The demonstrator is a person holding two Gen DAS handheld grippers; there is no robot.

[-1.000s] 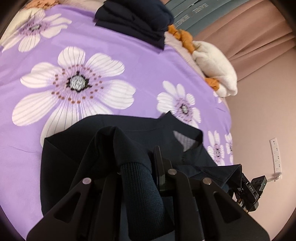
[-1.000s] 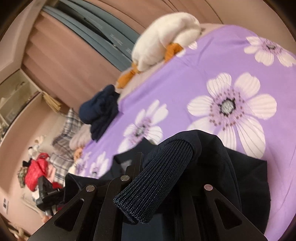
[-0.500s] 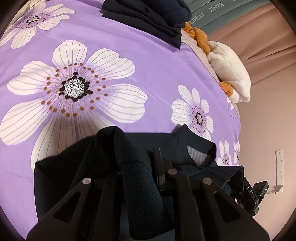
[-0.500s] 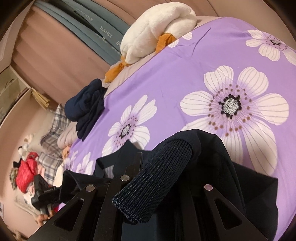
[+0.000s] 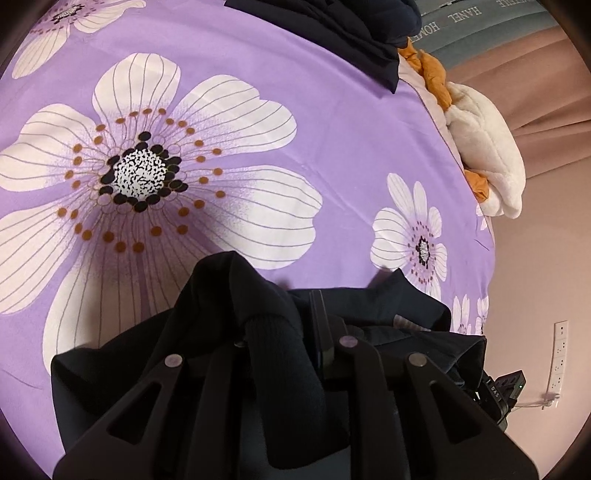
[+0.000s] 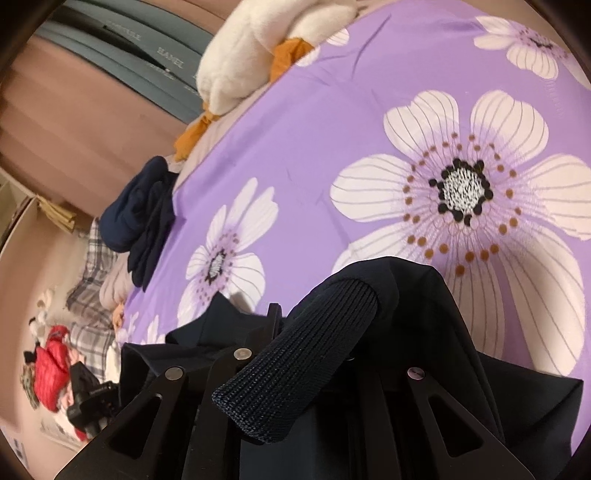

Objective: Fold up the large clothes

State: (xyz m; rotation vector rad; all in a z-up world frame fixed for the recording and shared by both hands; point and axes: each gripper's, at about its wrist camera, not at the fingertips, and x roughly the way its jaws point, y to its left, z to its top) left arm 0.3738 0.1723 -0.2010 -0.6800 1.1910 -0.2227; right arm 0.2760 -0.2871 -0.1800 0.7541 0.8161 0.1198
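Note:
A dark navy garment (image 5: 122, 369) lies on the purple flowered bedsheet (image 5: 258, 74) with its near edge lifted. My left gripper (image 5: 291, 317) has one ribbed cuff (image 5: 284, 362) of it between its jaws, which are opening slightly; the fabric drapes over the fingers. My right gripper (image 6: 317, 332) is shut on the other ribbed cuff (image 6: 295, 369), and the garment (image 6: 443, 332) bunches over its right finger. The collar end (image 5: 406, 295) lies between the two grippers. Both sets of fingertips are mostly hidden under cloth.
A folded navy pile (image 5: 332, 22) sits at the far edge of the bed, beside a white and orange plush toy (image 5: 487, 155). Pink curtains and a wall socket (image 5: 559, 358) are beyond. Plaid fabric (image 6: 92, 266) and a red item (image 6: 51, 369) lie off the bed's side.
Both grippers have carried the cuffs forward and lower over the sheet. The big flowers now look nearer and the folded-over fabric covers more of the garment.

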